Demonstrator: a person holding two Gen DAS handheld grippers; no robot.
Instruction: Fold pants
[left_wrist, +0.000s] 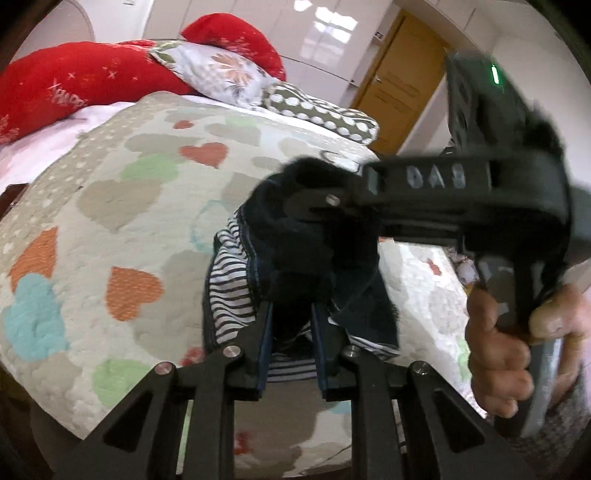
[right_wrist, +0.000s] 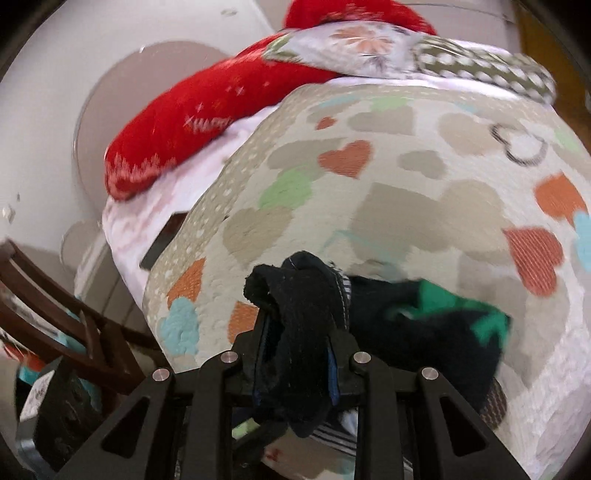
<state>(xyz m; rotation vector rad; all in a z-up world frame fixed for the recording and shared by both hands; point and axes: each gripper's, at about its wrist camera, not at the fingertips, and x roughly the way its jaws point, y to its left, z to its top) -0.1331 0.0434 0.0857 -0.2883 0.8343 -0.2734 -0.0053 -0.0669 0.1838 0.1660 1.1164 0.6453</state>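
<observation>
The pants (left_wrist: 314, 254) are dark navy with a black-and-white striped lining (left_wrist: 229, 295). My left gripper (left_wrist: 291, 321) is shut on a bunch of the dark cloth, held above the bed. My right gripper (left_wrist: 332, 201) crosses in from the right just beyond it, its tip buried in the same cloth. In the right wrist view my right gripper (right_wrist: 295, 332) is shut on a thick fold of the pants (right_wrist: 299, 295). The rest of the garment, with a green patch (right_wrist: 454, 302), lies on the bedspread to the right.
A quilted bedspread with coloured hearts (left_wrist: 140, 206) covers the bed. Red pillows (left_wrist: 74, 85), a floral pillow (left_wrist: 218, 70) and a dotted cushion (left_wrist: 325, 110) lie at the far end. A brown chair (right_wrist: 55, 317) stands left of the bed. A wooden door (left_wrist: 399, 85) is behind.
</observation>
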